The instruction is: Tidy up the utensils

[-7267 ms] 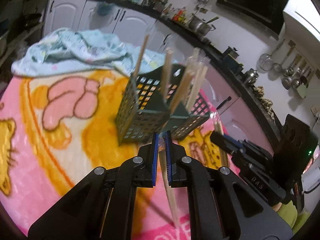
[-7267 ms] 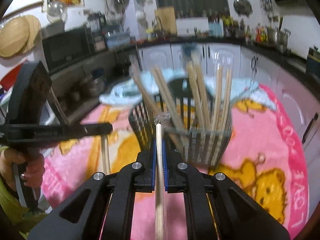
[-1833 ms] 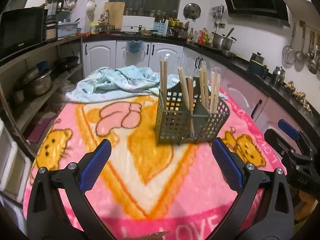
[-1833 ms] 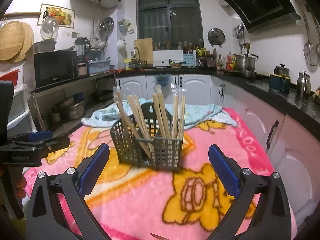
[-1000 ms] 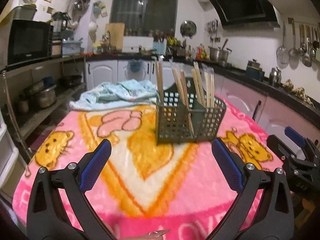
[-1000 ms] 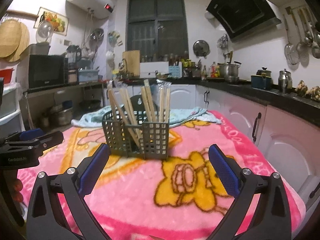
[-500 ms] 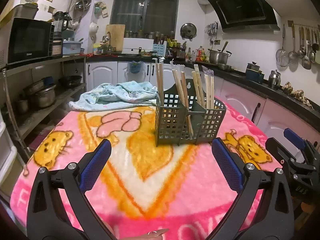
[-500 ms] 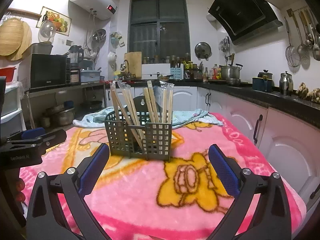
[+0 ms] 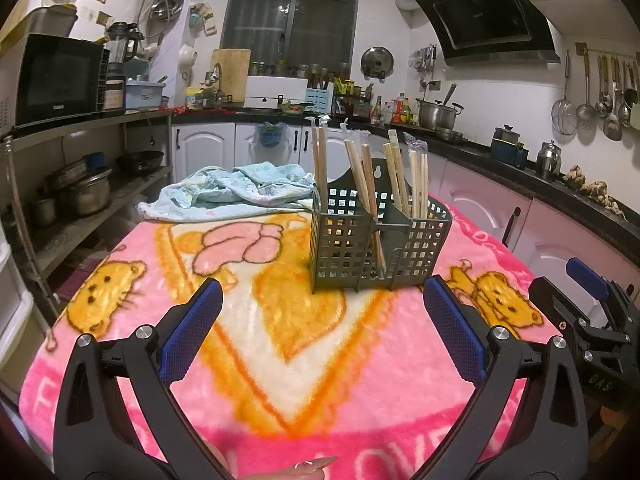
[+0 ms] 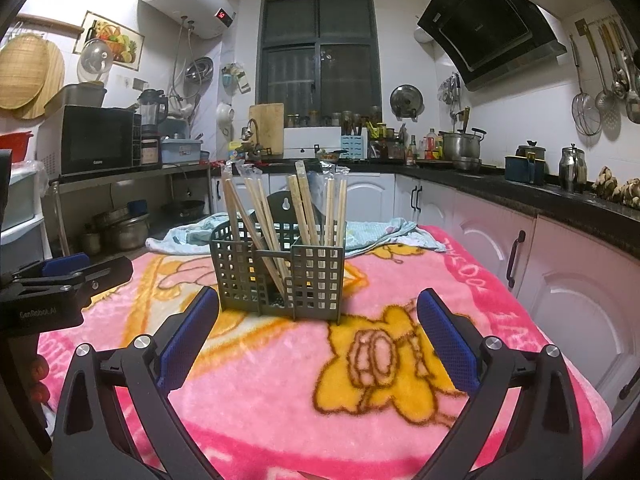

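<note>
A dark green slotted utensil basket stands upright on the pink cartoon blanket. Several pairs of wrapped wooden chopsticks lean inside its compartments. My left gripper hangs wide open in front of the basket, well short of it, with nothing between its blue pads. My right gripper is likewise wide open and empty, facing the basket from the other side. Each gripper shows in the other's view: the right one at the far right, the left one at the far left.
A crumpled pale blue cloth lies on the blanket behind the basket. Kitchen counters, white cabinets, a shelf with pots and a microwave ring the table. A fingertip shows at the bottom edge.
Both grippers, shut on chopsticks at the basket earlier, are now open, empty and pulled back. Over the last second both views have tilted up slightly; the basket has not moved.
</note>
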The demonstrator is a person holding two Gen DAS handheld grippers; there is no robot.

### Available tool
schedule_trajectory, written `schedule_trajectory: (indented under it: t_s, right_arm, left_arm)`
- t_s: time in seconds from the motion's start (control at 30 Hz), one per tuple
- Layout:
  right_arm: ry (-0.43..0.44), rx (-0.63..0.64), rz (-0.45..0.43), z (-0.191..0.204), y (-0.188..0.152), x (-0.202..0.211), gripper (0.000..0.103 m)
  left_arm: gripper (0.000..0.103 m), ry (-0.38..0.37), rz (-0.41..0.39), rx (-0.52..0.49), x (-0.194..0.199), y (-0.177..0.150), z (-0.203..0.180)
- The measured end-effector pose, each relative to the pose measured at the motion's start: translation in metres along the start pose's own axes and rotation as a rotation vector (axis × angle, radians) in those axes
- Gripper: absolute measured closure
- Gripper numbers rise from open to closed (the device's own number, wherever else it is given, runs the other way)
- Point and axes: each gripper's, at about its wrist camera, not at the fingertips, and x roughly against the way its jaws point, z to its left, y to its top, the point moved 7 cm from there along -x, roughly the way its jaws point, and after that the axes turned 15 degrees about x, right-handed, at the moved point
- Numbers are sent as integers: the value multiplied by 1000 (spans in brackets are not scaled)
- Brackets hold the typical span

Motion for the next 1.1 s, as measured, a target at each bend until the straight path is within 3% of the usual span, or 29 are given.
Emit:
schedule_trajectory:
  t_s: [1.1]
  right_arm:
    - [0, 3, 2, 1, 0, 0, 6]
  left_arm:
    - [11, -8, 11, 6, 0, -2, -1]
